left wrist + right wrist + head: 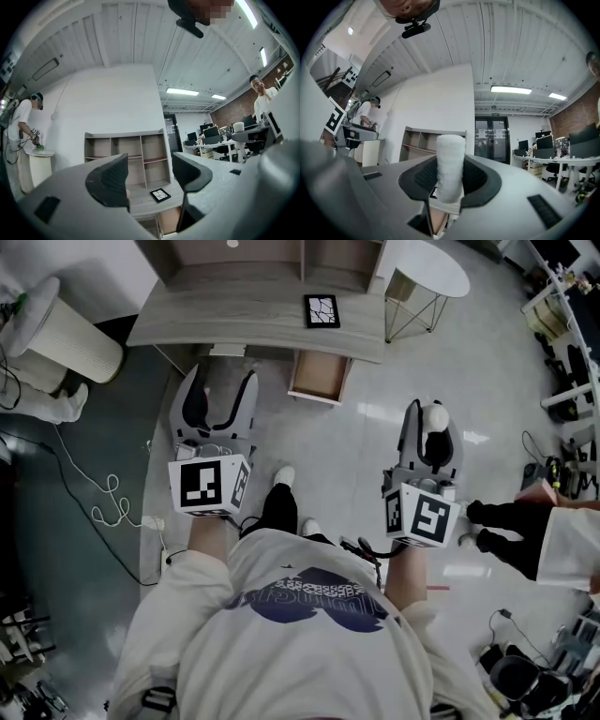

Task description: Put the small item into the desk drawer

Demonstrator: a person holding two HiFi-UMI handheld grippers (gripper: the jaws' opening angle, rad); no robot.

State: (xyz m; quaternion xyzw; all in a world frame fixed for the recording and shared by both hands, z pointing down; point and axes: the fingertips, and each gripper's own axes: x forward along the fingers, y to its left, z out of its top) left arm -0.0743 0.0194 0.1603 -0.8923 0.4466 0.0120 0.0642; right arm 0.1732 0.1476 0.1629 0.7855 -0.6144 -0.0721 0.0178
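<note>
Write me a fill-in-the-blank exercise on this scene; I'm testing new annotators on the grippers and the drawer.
1. The right gripper is shut on a roll whose colour is ___.
2. Between its parted jaws the left gripper holds ___.
3. The desk drawer stands ___.

Missing words: white; nothing; open.

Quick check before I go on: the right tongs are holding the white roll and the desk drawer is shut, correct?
One thing is off: the desk drawer is open, pulled out from under the desk top, as the head view shows. The rest stands: the right tongs are closed on the white roll, which stands upright between them.
</note>
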